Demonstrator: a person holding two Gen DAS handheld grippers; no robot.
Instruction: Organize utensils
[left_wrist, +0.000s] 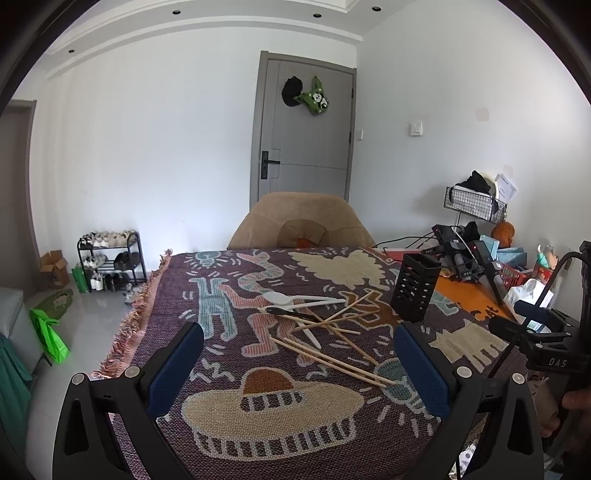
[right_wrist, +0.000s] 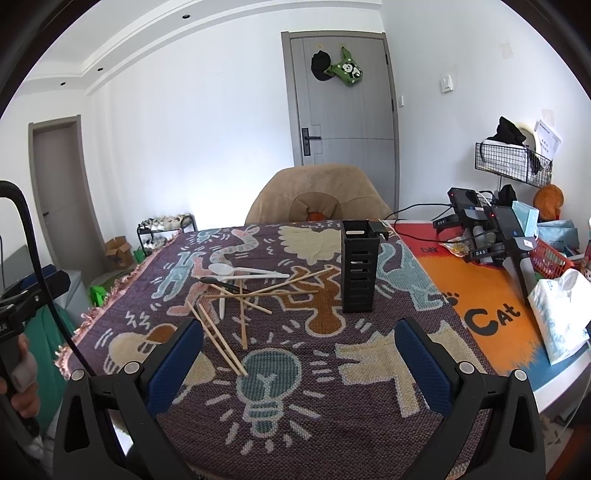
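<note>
- left claw sits closest to its lens, blue pads spread wide and nothing between them, hovering over the patterned cloth on the surface.
- right claw is the same deal: released, empty, hanging above the lightbulb print.
- just past the left claw is the pile: wooden chopsticks crossed every which way, a white spoon and a dark utensil tangled in the far side of the heap. can't tell exactly what the dark one is.
- the black slotted holder stands upright just right of the pile, closer to the right claw. looks like nothing long is sticking out of it.
- so i'd say this is the very start, nothing sorted yet, no pickup begun.
- next move probably calls for dropping one claw onto a single loose chopstick at the near edge of the pile, then clamping it.
- tricky bit: sticks are thin and flat on the weave, and overlapping ones could drag along.
</note>
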